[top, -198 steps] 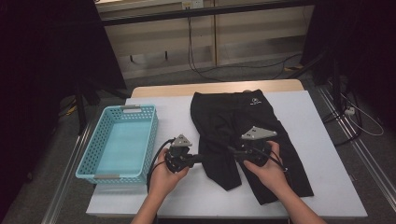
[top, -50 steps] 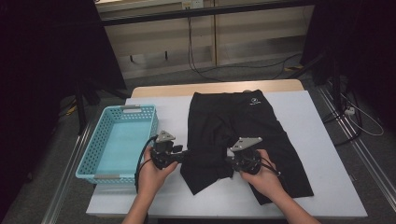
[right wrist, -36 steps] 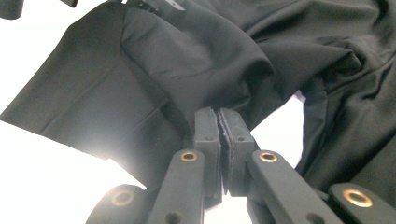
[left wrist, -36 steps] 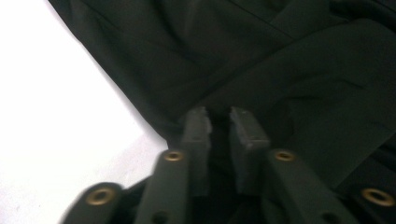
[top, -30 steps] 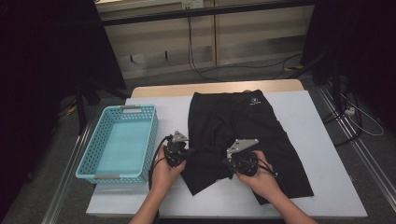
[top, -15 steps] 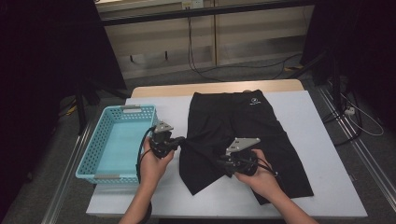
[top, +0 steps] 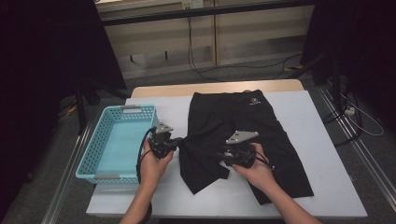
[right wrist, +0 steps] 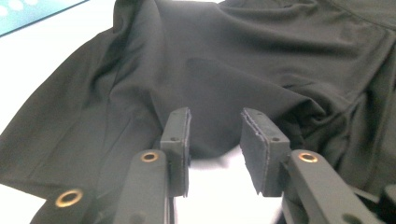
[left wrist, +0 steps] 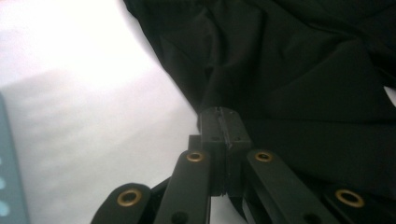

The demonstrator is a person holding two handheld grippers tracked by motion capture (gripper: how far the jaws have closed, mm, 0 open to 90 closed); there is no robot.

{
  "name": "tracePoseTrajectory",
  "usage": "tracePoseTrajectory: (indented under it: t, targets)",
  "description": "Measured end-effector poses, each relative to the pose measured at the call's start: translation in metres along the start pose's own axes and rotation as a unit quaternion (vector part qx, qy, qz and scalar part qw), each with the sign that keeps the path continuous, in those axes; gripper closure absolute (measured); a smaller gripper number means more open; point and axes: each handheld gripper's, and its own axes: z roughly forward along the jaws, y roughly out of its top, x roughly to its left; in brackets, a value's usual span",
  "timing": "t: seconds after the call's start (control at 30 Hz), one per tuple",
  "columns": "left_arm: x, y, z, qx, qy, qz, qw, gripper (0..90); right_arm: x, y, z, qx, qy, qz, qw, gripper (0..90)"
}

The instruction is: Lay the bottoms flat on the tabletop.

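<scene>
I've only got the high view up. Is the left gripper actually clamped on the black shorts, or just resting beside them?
Observer: In the left gripper view, the left gripper has its jaws fully shut, with a fold of the black shorts pinched between the pads.
Operator: And the right one?
Observer: In the right gripper view, the right gripper has just been opening; there is a clear gap between the pads, and they press on nothing.
Operator: Anything in that gap?
Observer: Beyond the pads lies a cloth edge of the shorts; nearer the camera, the white table shows through the gap.
</scene>
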Motion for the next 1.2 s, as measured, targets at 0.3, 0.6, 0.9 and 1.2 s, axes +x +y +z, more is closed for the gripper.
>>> tracePoseTrajectory:
  t: [0.3,0.6,0.9,1.2]
  targets:
    - [-0.006,0.0,0.006,0.005,0.0,0.008,1.0,90.0,-0.001,-0.001,0.024,0.045,-0.008,-0.028,0.9986,71.3]
    - [-0.007,-0.004,0.011,0.006,0.005,0.017,0.9998,90.0,-0.015,0.005,0.016,0.036,-0.014,-0.019,0.9991,90.0]
    - [-0.011,-0.005,0.016,0.002,-0.007,0.018,0.9998,89.2,-0.036,0.003,0.004,0.013,-0.033,0.019,0.9992,90.0]
    - [-0.031,-0.006,-0.004,-0.025,-0.04,0.026,0.9985,46.9,-0.032,0.003,0.008,0.02,-0.037,0.011,0.999,90.0]
